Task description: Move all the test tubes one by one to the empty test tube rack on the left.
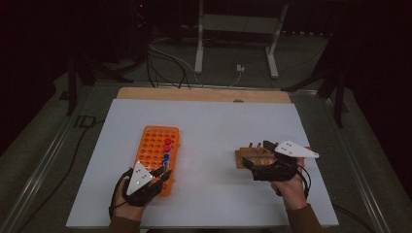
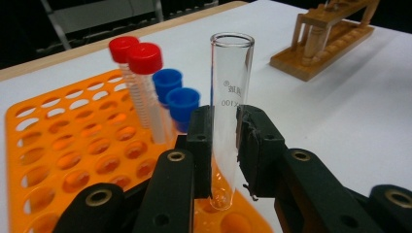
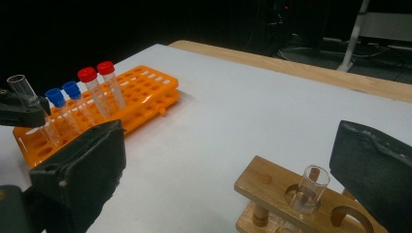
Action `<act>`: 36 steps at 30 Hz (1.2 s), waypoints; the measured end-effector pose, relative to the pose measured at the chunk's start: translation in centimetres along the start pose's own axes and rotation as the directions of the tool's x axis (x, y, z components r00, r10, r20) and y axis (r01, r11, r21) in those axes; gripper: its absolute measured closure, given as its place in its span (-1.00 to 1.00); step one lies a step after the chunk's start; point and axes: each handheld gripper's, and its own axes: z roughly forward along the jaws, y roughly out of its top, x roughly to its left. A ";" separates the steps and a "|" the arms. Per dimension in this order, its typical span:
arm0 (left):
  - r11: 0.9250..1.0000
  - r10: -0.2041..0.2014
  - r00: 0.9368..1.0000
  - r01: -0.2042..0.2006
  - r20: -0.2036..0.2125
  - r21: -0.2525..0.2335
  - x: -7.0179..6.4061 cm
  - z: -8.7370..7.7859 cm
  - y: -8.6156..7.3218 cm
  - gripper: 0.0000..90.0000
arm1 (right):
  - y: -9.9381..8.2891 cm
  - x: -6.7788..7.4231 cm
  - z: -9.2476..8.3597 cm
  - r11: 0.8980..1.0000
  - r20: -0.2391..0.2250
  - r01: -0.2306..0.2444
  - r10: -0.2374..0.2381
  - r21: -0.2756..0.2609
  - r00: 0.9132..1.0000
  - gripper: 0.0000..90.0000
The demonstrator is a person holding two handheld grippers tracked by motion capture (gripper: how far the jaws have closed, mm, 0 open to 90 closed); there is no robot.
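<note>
At lower left of the high view, the left gripper (image 1: 163,175) clamps an upright glass tube (image 2: 228,116) over the orange rack's (image 1: 150,145) near corner. At right, the right gripper (image 1: 252,162), jaws wide, straddles the wooden rack (image 3: 277,194).

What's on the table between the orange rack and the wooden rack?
Nothing: in the high view, only bare white table lies between the orange rack and the wooden rack.
</note>
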 end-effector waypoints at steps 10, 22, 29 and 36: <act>0.995 0.028 1.000 -0.028 -0.002 0.095 0.1 0.8 -0.9 0.69 | 0.0 0.0 0.0 1.000 -0.001 0.003 -0.003 -0.001 1.000 -1.00; 0.982 0.047 0.999 -0.045 -0.008 0.184 -0.1 1.2 -1.1 0.70 | 0.0 0.0 -0.1 1.000 -0.005 0.002 -0.002 -0.002 1.000 -1.00; 0.980 0.020 1.000 -0.019 -0.003 0.198 0.2 1.3 -1.3 0.70 | 0.0 0.0 -0.1 1.000 -0.005 0.002 -0.002 0.000 1.000 -1.00; 0.983 -0.003 1.000 0.005 -0.009 0.183 0.2 1.1 -1.2 0.42 | -0.1 -0.1 0.0 1.000 -0.008 0.001 -0.001 0.001 1.000 -1.00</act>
